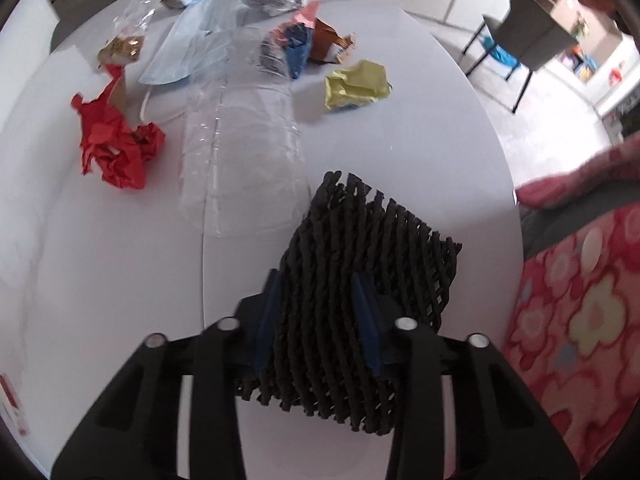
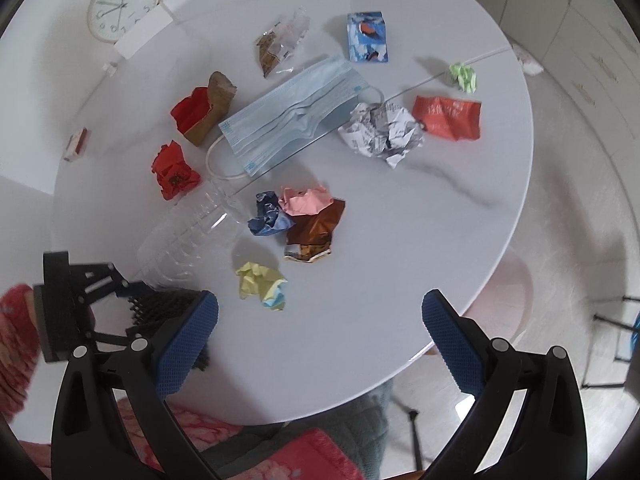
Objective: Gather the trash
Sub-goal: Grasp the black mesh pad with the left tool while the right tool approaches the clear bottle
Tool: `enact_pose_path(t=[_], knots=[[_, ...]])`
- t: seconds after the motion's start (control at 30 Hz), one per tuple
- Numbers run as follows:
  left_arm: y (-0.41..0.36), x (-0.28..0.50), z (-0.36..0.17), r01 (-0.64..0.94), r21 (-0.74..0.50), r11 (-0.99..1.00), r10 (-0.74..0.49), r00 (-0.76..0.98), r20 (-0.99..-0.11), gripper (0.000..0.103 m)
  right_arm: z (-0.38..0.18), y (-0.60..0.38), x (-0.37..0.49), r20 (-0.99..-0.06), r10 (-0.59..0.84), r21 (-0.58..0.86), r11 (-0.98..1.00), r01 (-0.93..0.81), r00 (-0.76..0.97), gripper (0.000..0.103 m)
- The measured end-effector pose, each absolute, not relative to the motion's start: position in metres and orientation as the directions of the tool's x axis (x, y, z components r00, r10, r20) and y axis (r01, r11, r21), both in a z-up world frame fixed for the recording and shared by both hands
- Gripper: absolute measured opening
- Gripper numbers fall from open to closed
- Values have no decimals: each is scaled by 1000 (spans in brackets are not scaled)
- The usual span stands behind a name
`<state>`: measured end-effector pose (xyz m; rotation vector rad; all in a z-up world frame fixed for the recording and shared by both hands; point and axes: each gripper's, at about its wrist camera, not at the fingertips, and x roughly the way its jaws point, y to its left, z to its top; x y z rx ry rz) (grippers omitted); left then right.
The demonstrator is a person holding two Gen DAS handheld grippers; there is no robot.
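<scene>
Black woven mesh filled the left claw (image 1: 316,320), whose blue pads were clamped on the wall of a small wicker basket (image 1: 360,280) held just above the near edge of the white counter (image 1: 420,140). The right claw (image 2: 320,316) hung wide and empty above that same near edge, holding nothing. Trash lay scattered across the counter: a yellow paper wad (image 2: 262,284) nearest the right claw, a clear plastic bottle (image 2: 188,240) lying on its side toward the left edge, a cluster of blue, pink and brown wrappers (image 2: 300,220) near the middle, a blue face mask (image 2: 296,116), a crumpled newspaper ball (image 2: 384,132), red paper scraps (image 2: 174,170) and, near the far edge, a small printed carton (image 2: 367,37). The step in hand looked like the first pick. Doing it well probably meant lowering the right claw squarely over the yellow wad, closing on its bulk rather than a loose corner, and keeping the basket tipped with its mouth toward that claw, close by, so the drop would be short. Light paper could spring free, so a firm pinch seemed wise.
</scene>
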<state>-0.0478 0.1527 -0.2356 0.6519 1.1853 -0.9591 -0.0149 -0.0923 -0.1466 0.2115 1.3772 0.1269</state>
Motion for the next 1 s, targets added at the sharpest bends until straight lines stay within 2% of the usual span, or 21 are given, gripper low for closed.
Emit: enact_pose_path(t=[0.13,0.17,0.23,0.27,0.3,0.43,0.67,1.0], knots=[[163,-45,-234,834,-81,545,-306,108,-946,17,-156,-85,-12,-938,308,329,936,127,157,101],[165,-46,-235,824,-67,563,-304,130,-944,11,-158,-80,-11,-931,335,356,921,157,145,101],[173,-47,-229,804,-60,592,-308,156,-939,10,-163,-65,-10,-916,381,399,897,191,126,101],[176,-49,-227,788,-58,613,-311,173,-935,3,-165,-57,-10,-910,396,414,887,207,121,101],[177,-48,-226,773,-55,632,-312,189,-931,2,-169,-46,-8,-900,423,437,868,235,111,101],[191,-53,-218,714,-77,696,-332,225,-916,2,-181,-9,5,-875,476,478,822,309,88,101],[200,-57,-210,655,-98,749,-356,274,-893,2,-211,20,23,-908,417,392,822,412,33,101],[226,-69,-174,594,-102,798,-367,344,-864,2,-235,39,33,-921,390,344,796,498,11,101]])
